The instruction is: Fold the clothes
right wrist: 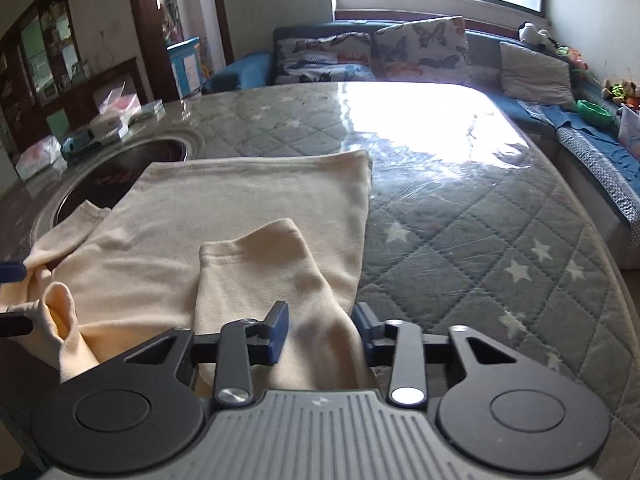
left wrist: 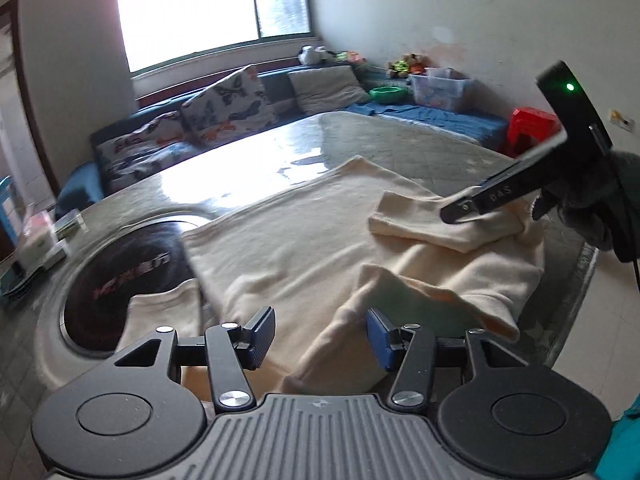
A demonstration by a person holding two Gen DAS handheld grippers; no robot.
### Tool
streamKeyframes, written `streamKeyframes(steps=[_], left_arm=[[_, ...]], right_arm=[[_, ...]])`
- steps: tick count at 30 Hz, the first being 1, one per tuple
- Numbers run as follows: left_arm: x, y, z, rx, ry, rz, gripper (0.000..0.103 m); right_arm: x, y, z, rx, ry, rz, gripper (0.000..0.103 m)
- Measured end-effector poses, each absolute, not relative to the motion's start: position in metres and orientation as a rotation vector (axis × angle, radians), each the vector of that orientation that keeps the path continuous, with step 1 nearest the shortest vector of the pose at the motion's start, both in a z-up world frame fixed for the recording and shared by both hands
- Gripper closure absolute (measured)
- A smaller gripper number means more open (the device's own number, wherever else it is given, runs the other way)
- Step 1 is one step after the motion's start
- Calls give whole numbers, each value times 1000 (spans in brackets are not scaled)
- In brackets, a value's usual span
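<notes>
The cream garment point(right wrist: 240, 208) lies flat on the quilted table point(right wrist: 460, 240) (plastic-covered). One sleeve passes between the parted right gripper point(right wrist: 320, 334) fingers, another between the parted left gripper point(left wrist: 322, 338) fingers.

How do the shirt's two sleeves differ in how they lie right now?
The right sleeve is folded flat across the shirt body; the left sleeve still sticks out sideways, reaching the dark round inset. The right sleeve lies between the right gripper fingers; the left sleeve lies untouched. Both are cream.

Quilted table point(right wrist: 460, 232) beyond the garment point(right wrist: 248, 200) lies open.
</notes>
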State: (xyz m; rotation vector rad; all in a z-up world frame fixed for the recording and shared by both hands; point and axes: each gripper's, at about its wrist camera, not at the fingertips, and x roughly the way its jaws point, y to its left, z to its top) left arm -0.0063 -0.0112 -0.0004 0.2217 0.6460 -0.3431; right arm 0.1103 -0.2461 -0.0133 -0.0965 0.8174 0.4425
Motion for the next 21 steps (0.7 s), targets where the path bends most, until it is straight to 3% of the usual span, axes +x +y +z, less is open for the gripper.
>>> streamKeyframes(steps=[1, 4, 10, 16, 20, 21], left_arm=[[-5, -13, -3, 219, 652, -369, 71], [-9, -17, -8, 218, 656, -406, 91], [-30, -13, -6, 192, 638, -501, 93], [-45, -12, -7, 201, 650, -562, 93], [-51, -9, -11, 216, 665, -573, 93], [-53, -7, -12, 216, 671, -577, 93]], right_arm=[[108, -246, -12, -98, 809, 440, 91], [97, -257, -2, -80, 743, 388, 98], [74, -303, 20, -51, 628, 130, 100], [66, -314, 24, -1, 656, 198, 92], [80, -285, 25, -43, 661, 300, 74], [85, -275, 24, -56, 667, 325, 74]])
